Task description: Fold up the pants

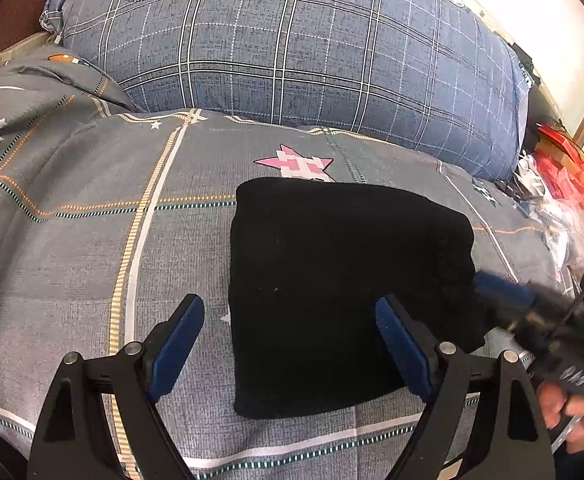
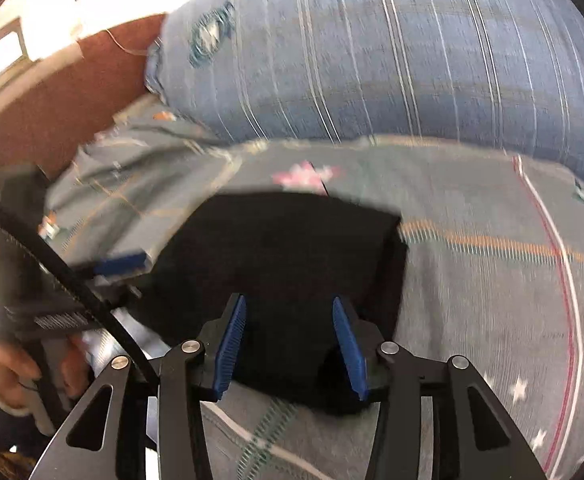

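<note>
Room on my left side: bare bedsheet (image 1: 72,248) stretches wide beside the folded pants (image 1: 332,288), no objects on it. Ahead, big blue plaid pillow (image 1: 292,52) walls off the far edge, just behind the pants. Far left, rumpled sheet fold (image 1: 32,92) bunches up by the pillow corner. Right gripper (image 1: 492,284) sits at the pants' right edge, so that side's crowded for my left gripper (image 1: 290,340), jaws spread wide. Beyond it, clutter of bags & red boxes (image 1: 564,168) off the bed edge. From right cam, open sheet to the right of the pants, too.
</note>
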Motion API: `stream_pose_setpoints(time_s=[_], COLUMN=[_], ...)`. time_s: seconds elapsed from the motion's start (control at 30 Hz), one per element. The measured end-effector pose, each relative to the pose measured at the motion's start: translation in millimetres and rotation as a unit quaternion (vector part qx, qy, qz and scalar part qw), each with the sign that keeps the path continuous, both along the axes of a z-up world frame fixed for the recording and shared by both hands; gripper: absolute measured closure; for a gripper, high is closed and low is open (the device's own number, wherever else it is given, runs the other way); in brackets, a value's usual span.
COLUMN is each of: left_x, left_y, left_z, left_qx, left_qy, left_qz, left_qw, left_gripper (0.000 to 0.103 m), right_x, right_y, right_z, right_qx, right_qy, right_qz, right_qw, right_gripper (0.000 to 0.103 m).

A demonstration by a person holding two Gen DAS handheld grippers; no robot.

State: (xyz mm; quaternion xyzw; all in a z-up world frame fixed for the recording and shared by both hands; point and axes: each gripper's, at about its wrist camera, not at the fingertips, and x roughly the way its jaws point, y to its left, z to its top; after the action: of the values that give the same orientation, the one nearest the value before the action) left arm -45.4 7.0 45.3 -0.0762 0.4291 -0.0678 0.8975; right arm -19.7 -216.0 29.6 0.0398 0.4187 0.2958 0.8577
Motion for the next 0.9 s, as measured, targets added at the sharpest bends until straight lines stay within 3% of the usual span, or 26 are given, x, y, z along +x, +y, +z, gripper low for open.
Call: stream_pose_setpoints(time_s=[0.13, 0.2, 0.27, 0.57, 0.9], left_x=[-3, -4, -3, 16, 38], left_y=[4, 12, 20, 36, 37], left_z=[3, 10, 13, 1, -30], left_qx=[-0.005, -0.014, -0.024, -0.057, -0.123], left_qy=[0.0, -0.008, -0.009, 0.014, 0.05], left_qz=[0.001, 0.003, 0.007, 0.02, 0.007], left_qw=[1.0, 0.9999, 0.9996, 0.9981, 0.9911], left_gripper=[0.016, 0.016, 0.01, 0.007, 0.007], right_x=[-4, -4, -1, 25, 49], right_y=[-8, -17, -27, -40, -31], right_z=[0, 6, 11, -7, -39], right_qx=[0.005, 0.02, 0.026, 0.058, 0.107], right_qy=[0.002, -0.004, -0.01, 0.032, 0.086], right_qz=[-0.004, -0.015, -0.034, -0.069, -0.059], right_qw=[1.0, 1.0, 0.999, 0.995, 0.989], right_gripper=[0.051, 0.033, 0.028, 0.018, 0.018])
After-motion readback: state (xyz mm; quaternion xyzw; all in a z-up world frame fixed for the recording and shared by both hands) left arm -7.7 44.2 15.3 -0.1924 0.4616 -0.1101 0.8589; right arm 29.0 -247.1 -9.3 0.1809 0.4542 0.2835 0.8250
